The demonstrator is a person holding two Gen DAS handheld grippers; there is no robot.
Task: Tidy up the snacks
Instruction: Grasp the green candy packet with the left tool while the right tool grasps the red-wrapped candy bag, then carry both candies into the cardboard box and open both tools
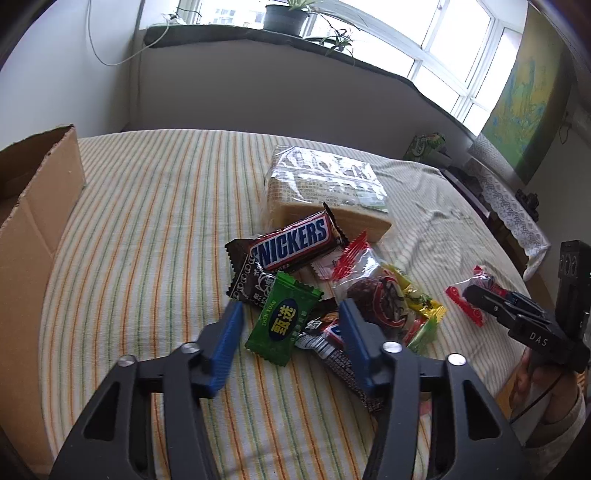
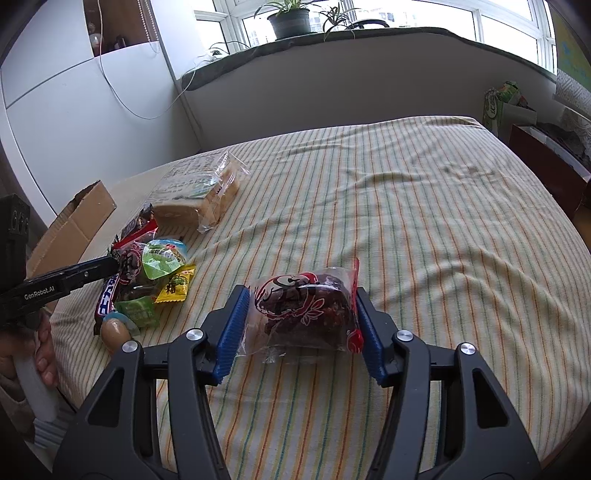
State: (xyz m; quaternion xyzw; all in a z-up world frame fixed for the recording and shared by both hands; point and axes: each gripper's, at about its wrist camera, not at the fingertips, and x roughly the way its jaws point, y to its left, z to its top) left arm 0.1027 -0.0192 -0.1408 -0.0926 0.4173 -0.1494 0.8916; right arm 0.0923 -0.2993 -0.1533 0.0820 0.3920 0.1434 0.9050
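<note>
Snacks lie in a loose heap on a bed with a striped sheet [image 1: 147, 221]. Farthest left in the left wrist view stands an open cardboard box [image 1: 40, 206], cut off by the frame edge, well apart from the heap. Next come the left tongs [image 1: 291, 317], spread wide and gripping nothing, their blue pads either side of a green candy packet [image 1: 282, 317] without touching it. Behind that packet lies a dark brown wrapper [image 1: 247, 277] partly under a Snickers bar [image 1: 295, 243], and behind the bar sits a clear bag of sliced bread [image 1: 325, 192]. Right of the green packet a black wrapper [image 1: 332, 350] runs under the right-hand pad, so most of its print is hidden. Further right is a clear red-edged bag of dark fruit [image 1: 376, 291], with yellow and green wrappers [image 1: 424, 306] half buried beneath it; how many are in that tangle cannot be counted.

Well to the right of the heap, the right tongs [image 2: 301, 314] sit low over the sheet around a second red-edged bag of dark fruit [image 2: 306, 310]. Both pads lie against its plastic, though the tongs are fairly wide because the bag is bulky. So there are two such fruit bags, one Snickers, one bread bag and one box. On the sill stands one large potted plant [image 2: 290, 20].
</note>
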